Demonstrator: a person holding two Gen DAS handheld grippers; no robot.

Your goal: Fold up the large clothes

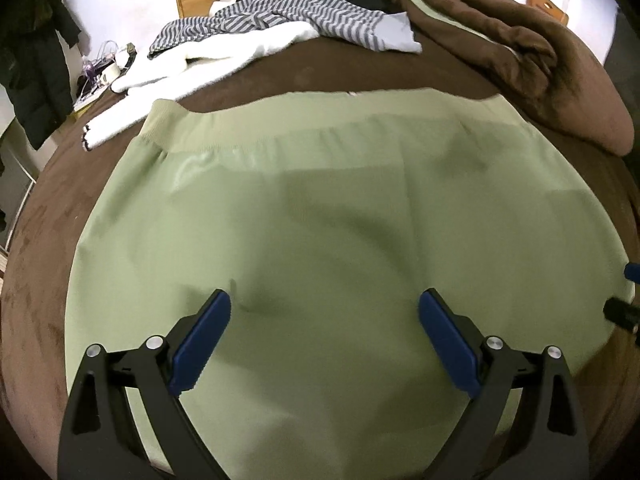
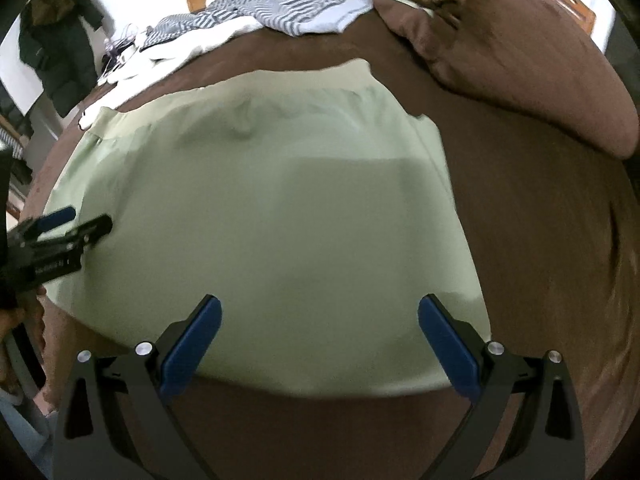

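Left tongs: your left gripper (image 1: 324, 334) hangs over the middle of the green garment (image 1: 340, 232), jaws spread wide, nothing between them.
Right tongs: your right gripper (image 2: 320, 340) is spread too, empty, over the garment's near edge.
Garment: it lies flat on the brown bed cover (image 2: 540, 240), ribbed waistband (image 1: 248, 128) toward the far edge; a folded layer shows across its upper part.
Far edge of the bed: a striped top (image 1: 280, 16) and a white garment (image 1: 208, 60) lie heaped there.
Far right corner: a bunched brown blanket (image 1: 520, 48).
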